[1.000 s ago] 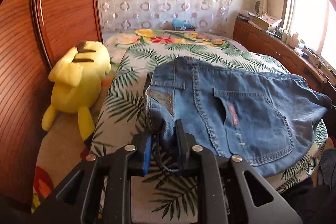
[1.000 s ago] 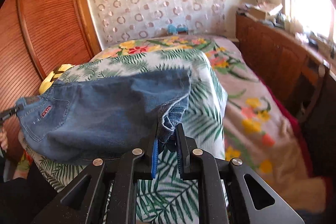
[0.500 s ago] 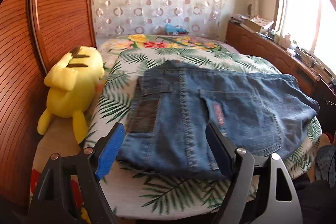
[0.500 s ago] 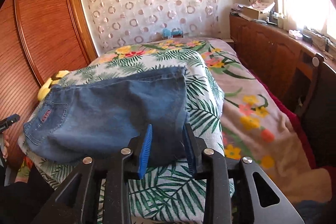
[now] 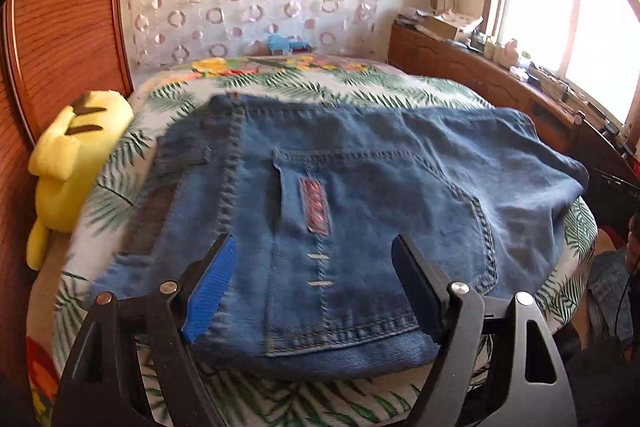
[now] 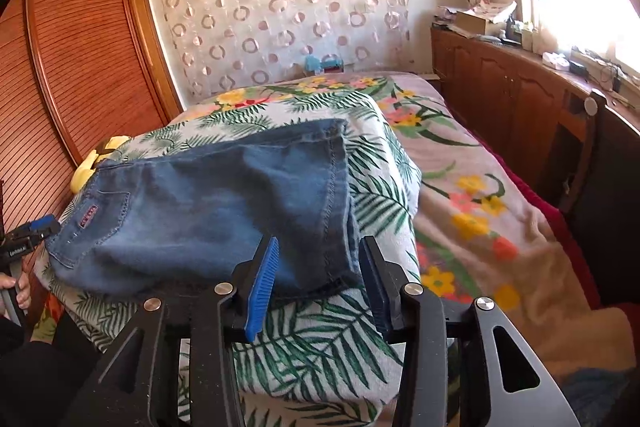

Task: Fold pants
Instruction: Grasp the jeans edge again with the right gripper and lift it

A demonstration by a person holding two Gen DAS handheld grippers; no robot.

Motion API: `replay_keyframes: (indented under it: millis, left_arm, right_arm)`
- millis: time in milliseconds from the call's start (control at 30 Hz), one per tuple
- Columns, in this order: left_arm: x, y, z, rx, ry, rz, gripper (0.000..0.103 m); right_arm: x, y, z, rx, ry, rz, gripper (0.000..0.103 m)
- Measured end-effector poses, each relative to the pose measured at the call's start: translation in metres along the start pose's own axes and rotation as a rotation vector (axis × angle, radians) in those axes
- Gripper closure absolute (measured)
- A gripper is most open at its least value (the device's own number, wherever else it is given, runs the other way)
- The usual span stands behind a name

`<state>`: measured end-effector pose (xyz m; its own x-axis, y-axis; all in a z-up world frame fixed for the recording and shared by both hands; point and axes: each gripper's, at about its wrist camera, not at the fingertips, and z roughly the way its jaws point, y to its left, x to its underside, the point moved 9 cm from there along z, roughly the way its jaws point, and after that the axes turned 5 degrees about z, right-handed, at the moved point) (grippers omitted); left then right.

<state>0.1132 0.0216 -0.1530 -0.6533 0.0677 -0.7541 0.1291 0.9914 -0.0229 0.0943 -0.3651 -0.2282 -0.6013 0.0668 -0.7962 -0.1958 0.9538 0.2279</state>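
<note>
Two grippers over the bed, and the pants (image 5: 360,211) lie folded flat across the palm-leaf blanket (image 5: 132,183) at the bed's near end. Blue denim, seat side up: a back pocket (image 5: 384,227) with pale stitching faces the left wrist camera, a narrow red label (image 5: 315,205) running down its left edge, and two short pale stitch bars below that. A dark patch (image 5: 154,215) sits on the waistband at the far left of the bundle, beside a belt loop. The cloth looks slightly rumpled toward the right, where it drapes off into shadow.

Left gripper (image 5: 314,287) has let go: its jaws stand wide apart, nothing pinched, blue pad (image 5: 210,291) on the left, and the denim lies beneath them rather than between the pads. From the right wrist view it shows small at the far left edge, near the pocket corner, with a hand (image 6: 16,287) below it.

Right gripper (image 6: 320,287) is at the other end, its jaws opening as we look. The folded leg's near corner (image 6: 320,267), hem seam running down it, lies in the gap, and the pads no longer press it. Denim here is smoother, a paler blue in the middle, darker along the far edge.

Yellow plush (image 5: 72,171) sits left of the pants against the wooden wardrobe (image 5: 68,27). Flowered bedspread (image 6: 480,195) stretches away on the right.
</note>
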Motion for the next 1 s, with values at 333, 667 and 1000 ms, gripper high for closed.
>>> replay_keyframes:
  millis: [333,667,1000]
  left_arm:
    - [0.015,-0.007,0.015,-0.033,0.018,0.02,0.023]
    - [0.015,-0.007,0.015,-0.034,0.025,0.018,0.023]
    - [0.009,-0.011,0.0,0.005,0.034,0.003,0.023]
  right_arm:
    - [0.001,0.006,0.012,-0.018,0.021,0.005,0.06]
    - [-0.007,0.005,0.017,-0.004,0.029,-0.033,0.089]
    - [-0.034,0.025,-0.012,-0.024,-0.103,-0.088,0.097]
